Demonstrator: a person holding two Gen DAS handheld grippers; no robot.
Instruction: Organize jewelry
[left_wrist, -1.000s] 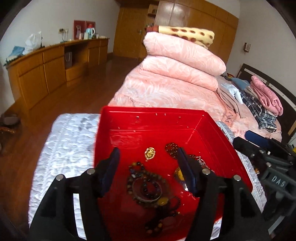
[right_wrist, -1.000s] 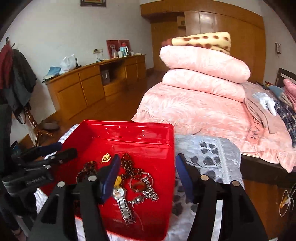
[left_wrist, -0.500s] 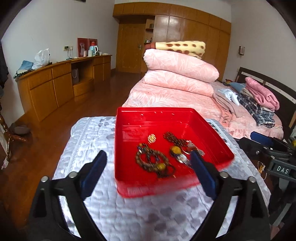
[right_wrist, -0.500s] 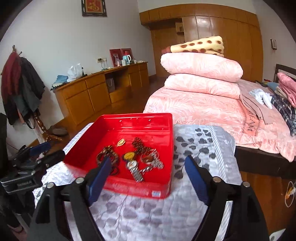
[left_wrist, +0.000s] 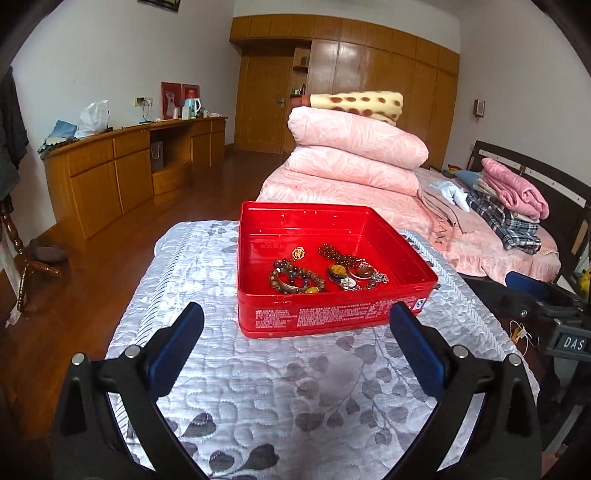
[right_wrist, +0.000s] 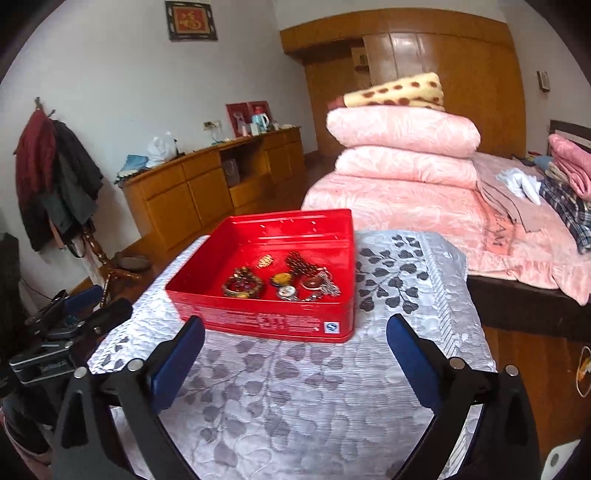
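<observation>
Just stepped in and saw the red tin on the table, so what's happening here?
A person holds a two-finger gripper in each hand over a quilted table cover. The open red tin sits on it with jewelry inside: a bead bracelet, a gold pendant, a watch. The left gripper is open, nothing between its fingers. The right gripper is opening, its jaws also empty. Neither touches the tin.

Home bedroom, bed (left_wrist: 369, 192) with pink quilts (left_wrist: 354, 147), wooden wardrobe (left_wrist: 369, 74), sideboard (left_wrist: 122, 170)
</observation>
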